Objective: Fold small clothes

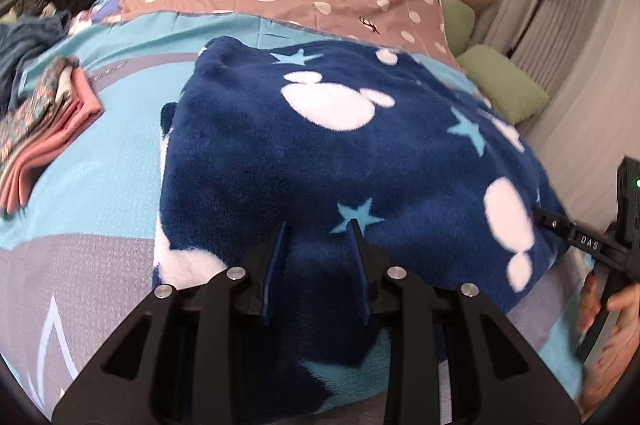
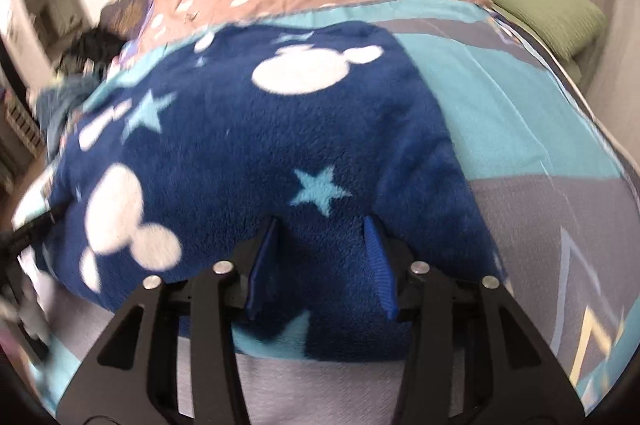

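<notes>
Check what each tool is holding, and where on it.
Both straddle the near edge of the navy fleece. Left tool looks open, nothing held. Right tool: fleece fills the gap; grip cannot be told.

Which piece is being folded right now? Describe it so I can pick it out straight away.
On the bed, over the turquoise and grey cover, lies the navy fleece garment nearest both cameras, spread in front of both sets of jaws. Unlike the folded pink and patterned pile to its left, it is plush, with white mouse-head shapes and light blue stars.
</notes>
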The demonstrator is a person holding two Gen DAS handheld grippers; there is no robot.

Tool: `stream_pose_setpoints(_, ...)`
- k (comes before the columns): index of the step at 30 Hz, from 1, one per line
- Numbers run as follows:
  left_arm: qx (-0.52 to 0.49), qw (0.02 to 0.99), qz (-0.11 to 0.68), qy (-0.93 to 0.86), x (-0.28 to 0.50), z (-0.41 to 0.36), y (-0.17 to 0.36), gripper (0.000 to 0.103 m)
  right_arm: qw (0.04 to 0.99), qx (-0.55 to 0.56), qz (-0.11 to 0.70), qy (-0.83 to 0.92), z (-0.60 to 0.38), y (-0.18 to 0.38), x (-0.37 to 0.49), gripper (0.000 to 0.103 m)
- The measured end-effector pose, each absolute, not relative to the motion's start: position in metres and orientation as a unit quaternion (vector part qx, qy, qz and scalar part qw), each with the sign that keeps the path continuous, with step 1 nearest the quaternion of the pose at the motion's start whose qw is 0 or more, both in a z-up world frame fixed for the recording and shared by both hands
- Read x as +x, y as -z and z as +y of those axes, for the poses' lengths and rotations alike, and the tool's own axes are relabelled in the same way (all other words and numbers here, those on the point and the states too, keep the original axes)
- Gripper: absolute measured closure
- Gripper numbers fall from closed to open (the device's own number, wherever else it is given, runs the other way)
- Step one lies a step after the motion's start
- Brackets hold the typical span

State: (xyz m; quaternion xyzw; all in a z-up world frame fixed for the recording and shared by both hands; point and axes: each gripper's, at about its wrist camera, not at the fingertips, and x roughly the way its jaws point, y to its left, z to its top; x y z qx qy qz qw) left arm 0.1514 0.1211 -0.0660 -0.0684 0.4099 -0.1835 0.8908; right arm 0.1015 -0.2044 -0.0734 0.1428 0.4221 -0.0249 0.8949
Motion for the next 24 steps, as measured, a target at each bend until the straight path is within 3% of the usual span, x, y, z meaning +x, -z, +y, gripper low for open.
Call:
stream_pose_setpoints(3,-0.098,0.888,0.412,0.18,0.152,0.126,0.06,0.068,0.908,0.128,0.398,-0.009,-0.181,0.045,0.096,0.068)
stream_pose_setpoints(6,-0.107,0.893,0.406,0.163,0.152,0.126,0.052,0.052,0.909,0.117,0.395,-0.059,-0.154,0.029,0.097,0.068)
stream_pose_setpoints(8,-0.085,0.905,0.39,0.146,0.151,0.124,0.046,0.04,0.906,0.112,0.396,-0.098,-0.134,0.025,0.101,0.062)
stream_pose_setpoints(10,-0.05,0.912,0.382,0.141,0.149,0.118,0.047,0.038,0.902,0.078,0.411,-0.104,-0.114,0.033,0.11,0.059)
stream_pose_setpoints(12,-0.034,0.905,0.4,0.143,0.151,0.114,0.062,0.035,0.866,0.067,0.485,-0.1,-0.103,0.072,0.13,0.058)
stream_pose_setpoints(14,-0.03,0.908,0.391,0.148,0.149,0.114,0.075,0.032,0.874,0.06,0.473,-0.1,-0.101,0.088,0.131,0.058)
stream_pose_setpoints(18,-0.027,0.911,0.383,0.152,0.146,0.114,0.075,0.029,0.866,0.051,0.49,-0.088,-0.1,0.07,0.133,0.061)
stream_pose_setpoints(20,-0.029,0.911,0.382,0.153,0.146,0.115,0.075,0.029,0.876,0.058,0.47,-0.088,-0.1,0.046,0.137,0.069)
stream_pose_setpoints(22,-0.029,0.913,0.378,0.153,0.144,0.115,0.076,0.029,0.901,0.039,0.423,-0.088,-0.095,0.016,0.141,0.07)
stream_pose_setpoints(24,-0.03,0.914,0.374,0.153,0.143,0.116,0.076,0.029,0.901,0.043,0.424,-0.085,-0.091,0.015,0.158,0.07)
